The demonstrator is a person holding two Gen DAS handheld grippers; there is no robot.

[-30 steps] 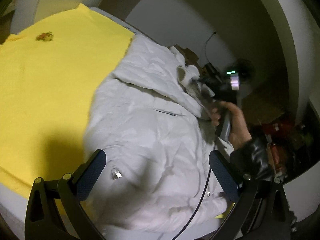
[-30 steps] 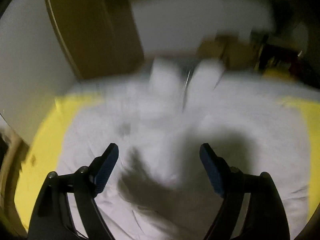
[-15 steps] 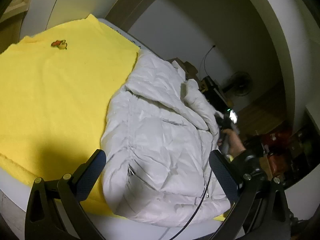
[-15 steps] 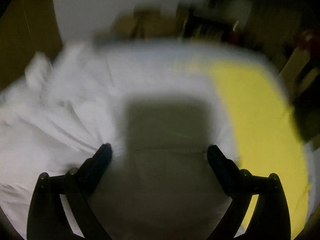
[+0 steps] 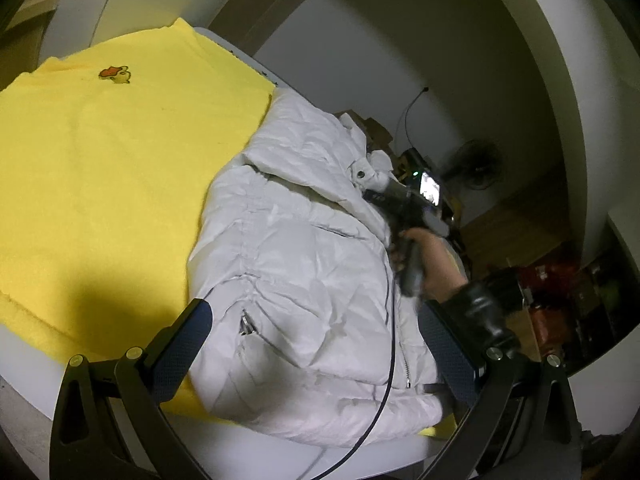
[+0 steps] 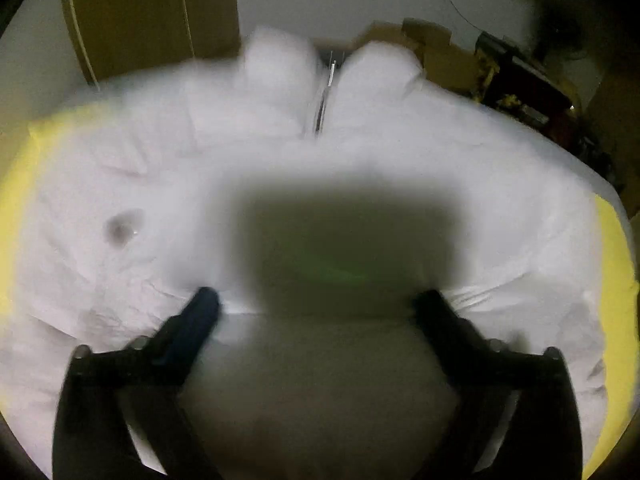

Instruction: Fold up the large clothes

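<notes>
The white puffer jacket (image 5: 304, 272) lies on a yellow cloth (image 5: 112, 168) that covers the bed, on the right part of it in the left wrist view, with the collar (image 5: 360, 160) at the far end and the hem near the camera. Its front zipper (image 6: 326, 96) is seen in the right wrist view, running to the far side between the two collar halves; this view is blurred. The left gripper (image 5: 316, 344) hangs above the near hem with its jaws wide apart and nothing between them. The right gripper (image 6: 316, 304) is low over the jacket, jaws also wide apart, its shadow dark on the fabric. In the left wrist view the right hand (image 5: 434, 264) holds the gripper handle at the jacket's right edge. A small duck print (image 5: 115, 74) sits on the far left of the cloth.
</notes>
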